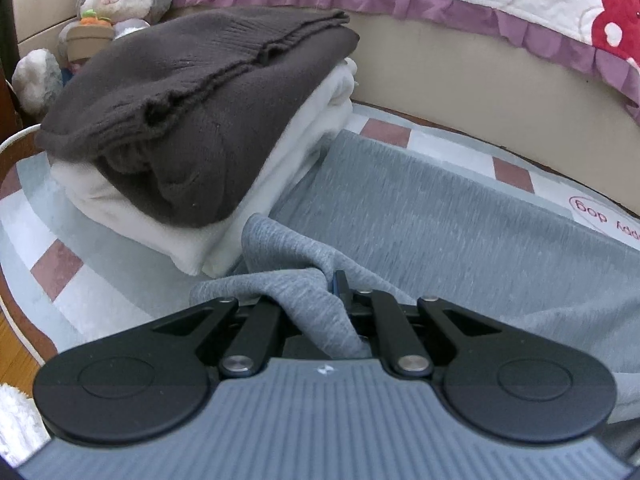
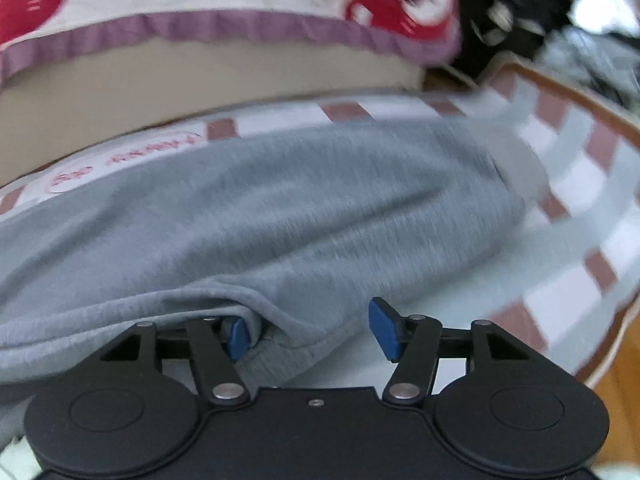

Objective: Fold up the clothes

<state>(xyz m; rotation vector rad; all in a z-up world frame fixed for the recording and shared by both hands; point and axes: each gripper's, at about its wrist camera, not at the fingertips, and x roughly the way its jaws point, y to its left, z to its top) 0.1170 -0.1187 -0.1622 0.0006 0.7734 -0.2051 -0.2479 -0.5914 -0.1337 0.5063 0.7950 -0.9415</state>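
Both grippers work on one grey garment [image 1: 440, 220] that lies on the checked rug [image 1: 60, 264]. Left gripper [image 1: 338, 292] pinches its edge tightly; right gripper [image 2: 316, 326] has its jaws spread, with a hem between them but not pressed. Two folded pieces are already stacked: a brown sweater [image 1: 192, 92] on a white one [image 1: 304, 136]. One garment seems left.

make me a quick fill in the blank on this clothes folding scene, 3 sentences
1. On the white garment lies a folded ____ sweater.
2. The left gripper is shut on the ____ garment.
3. The right gripper has its jaws ____, grey cloth lying loose between them.

Missing words: brown; grey; open
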